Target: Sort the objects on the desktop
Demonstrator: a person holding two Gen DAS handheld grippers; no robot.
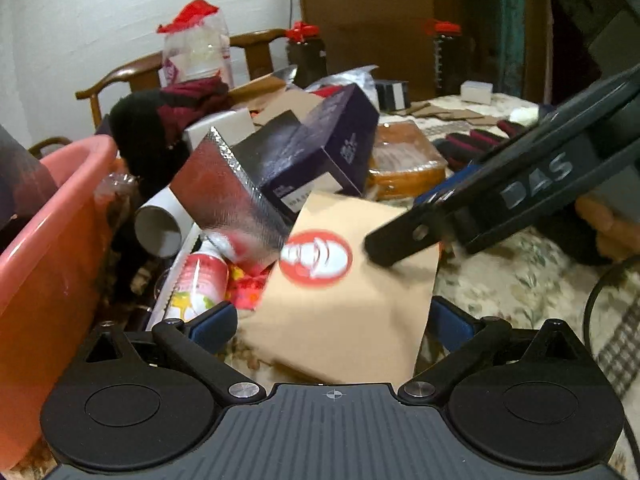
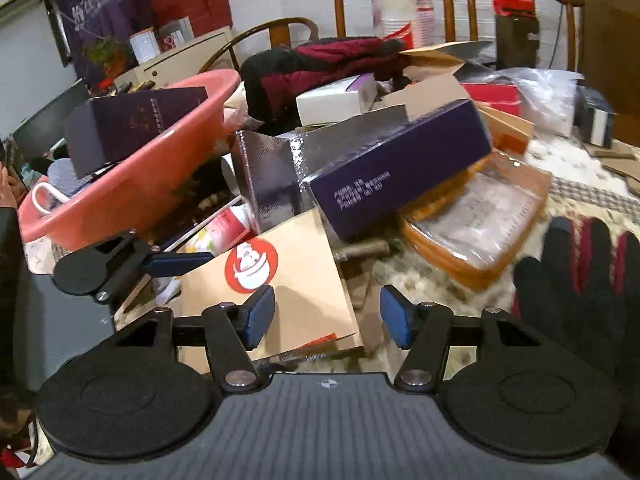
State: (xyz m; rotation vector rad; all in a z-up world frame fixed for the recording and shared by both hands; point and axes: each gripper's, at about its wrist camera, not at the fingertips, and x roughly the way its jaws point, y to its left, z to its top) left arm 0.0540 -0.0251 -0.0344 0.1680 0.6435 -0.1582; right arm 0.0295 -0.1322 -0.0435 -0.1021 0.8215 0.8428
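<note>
The left gripper (image 1: 334, 322) had its fingers spread wide, one on either side of the brown paper bag (image 1: 344, 300) with the red and white round logo, though I couldn't tell whether they touched it. The right gripper (image 2: 327, 316) stood open too, its left finger (image 2: 260, 314) over the bag's near corner, the other over the flowered tablecloth (image 2: 400, 276). The bag lay flat at the front of the heap.

Plenty crowded in on it. A purple box (image 2: 400, 160) leaned across the pile just behind, its low end near the bag's far edge, with a crinkled silver pouch (image 2: 268, 176) propped beside it. A red and white can (image 1: 202, 280) lay to the left, a cardboard tube (image 1: 160, 228) above that, and a pink basin (image 1: 52, 240) further left still. An orange tray wrapped in plastic (image 2: 476, 220) sat under the box's right end. Black and red gloves (image 2: 580, 280) rested at the right.
</note>
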